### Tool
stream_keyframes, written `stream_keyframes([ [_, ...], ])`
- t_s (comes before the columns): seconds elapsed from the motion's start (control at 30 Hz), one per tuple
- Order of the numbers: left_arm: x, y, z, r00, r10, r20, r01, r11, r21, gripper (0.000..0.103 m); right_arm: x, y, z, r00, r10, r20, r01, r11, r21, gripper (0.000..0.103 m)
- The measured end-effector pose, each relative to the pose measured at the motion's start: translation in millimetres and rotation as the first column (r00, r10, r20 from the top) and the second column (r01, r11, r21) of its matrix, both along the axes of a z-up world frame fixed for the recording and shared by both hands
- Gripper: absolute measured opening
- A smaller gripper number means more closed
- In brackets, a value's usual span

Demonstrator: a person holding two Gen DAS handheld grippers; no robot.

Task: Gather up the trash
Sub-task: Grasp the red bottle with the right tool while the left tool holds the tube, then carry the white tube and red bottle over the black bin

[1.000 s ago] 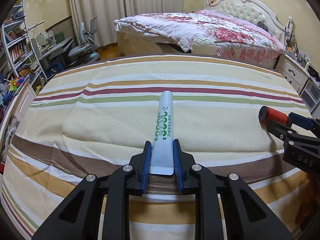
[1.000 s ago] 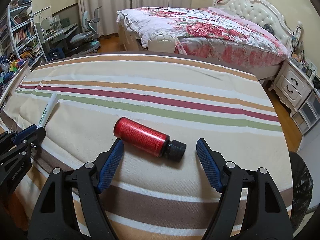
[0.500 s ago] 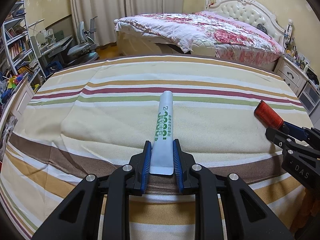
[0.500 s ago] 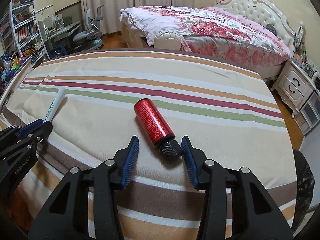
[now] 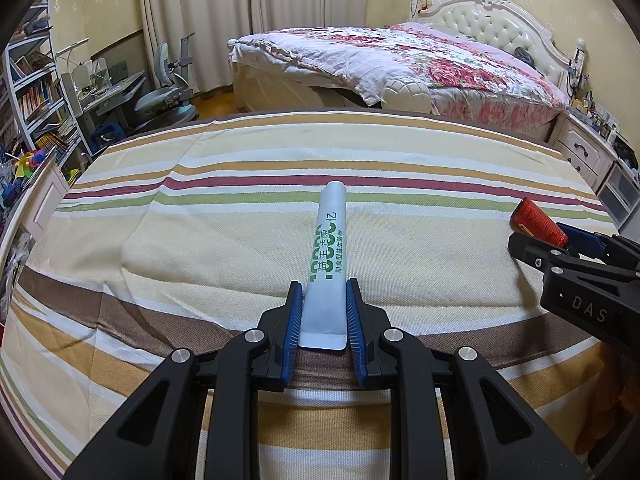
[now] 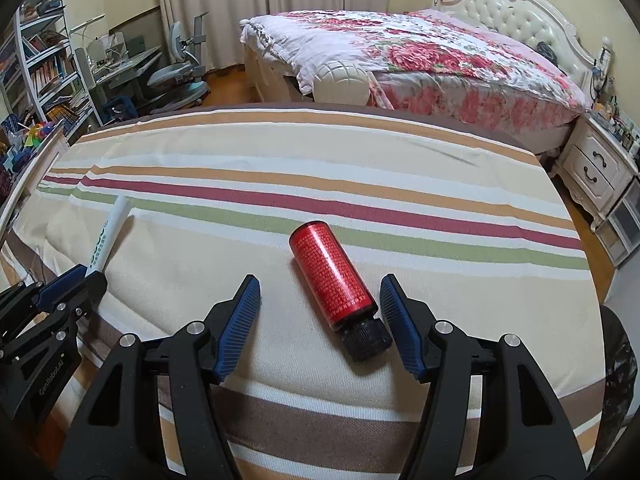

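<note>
A white tube [image 5: 328, 240] with green print points away over the striped cloth [image 5: 200, 248]. My left gripper [image 5: 324, 286] is shut on its flat near end. The same tube [image 6: 108, 232] and left gripper [image 6: 72, 284] appear at the left of the right wrist view. A red bottle [image 6: 328, 272] with a black cap lies on the cloth between the fingers of my right gripper [image 6: 318, 280]. Its jaws are opening; the cap sits close to the right finger, and the left finger stands well clear. In the left wrist view the red bottle [image 5: 536, 224] pokes out beyond the right gripper [image 5: 560, 248].
A black trash bag [image 6: 616, 360] sits past the cloth's right edge. Beyond the far edge is a bed with a floral quilt [image 6: 440, 52], with a white nightstand [image 6: 592, 168] to its right. A desk chair [image 6: 180, 72] and bookshelves [image 6: 40, 64] stand at the left.
The right jaws narrowed around the bottle's cap and widened again. The bottle swung from lying crosswise to pointing away. The left gripper and its tube kept still.
</note>
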State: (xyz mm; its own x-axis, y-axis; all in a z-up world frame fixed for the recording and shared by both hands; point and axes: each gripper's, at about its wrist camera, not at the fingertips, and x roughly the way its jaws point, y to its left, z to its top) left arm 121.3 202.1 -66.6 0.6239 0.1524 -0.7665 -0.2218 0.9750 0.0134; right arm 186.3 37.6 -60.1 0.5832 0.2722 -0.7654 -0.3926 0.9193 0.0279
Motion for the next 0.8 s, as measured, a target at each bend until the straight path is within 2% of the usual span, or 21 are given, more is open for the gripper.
stream_keyframes([
  [0.13,0,0,0,1.000,0.000,0.000,0.000,1.000,0.000,0.023,5,3,1,1.000,-0.012,0.006,0.012,1.000,-0.008,0.057],
  [0.2,0,0,0,1.000,0.000,0.000,0.000,1.000,-0.001,0.023,4,3,1,1.000,-0.019,0.014,0.019,1.000,-0.015,0.047],
  [0.3,0,0,0,1.000,0.000,0.000,0.000,1.000,-0.001,0.023,3,2,1,1.000,-0.024,0.020,0.025,1.000,-0.018,0.037],
  [0.5,0,0,0,1.000,0.001,0.000,-0.001,1.000,-0.001,0.023,1,1,1,0.999,-0.021,0.025,0.022,0.999,-0.026,0.026],
  [0.8,0,-1,-1,1.000,0.001,0.000,-0.001,1.000,0.000,0.023,-10,-2,1,0.999,-0.014,0.030,0.015,0.999,-0.034,0.023],
])
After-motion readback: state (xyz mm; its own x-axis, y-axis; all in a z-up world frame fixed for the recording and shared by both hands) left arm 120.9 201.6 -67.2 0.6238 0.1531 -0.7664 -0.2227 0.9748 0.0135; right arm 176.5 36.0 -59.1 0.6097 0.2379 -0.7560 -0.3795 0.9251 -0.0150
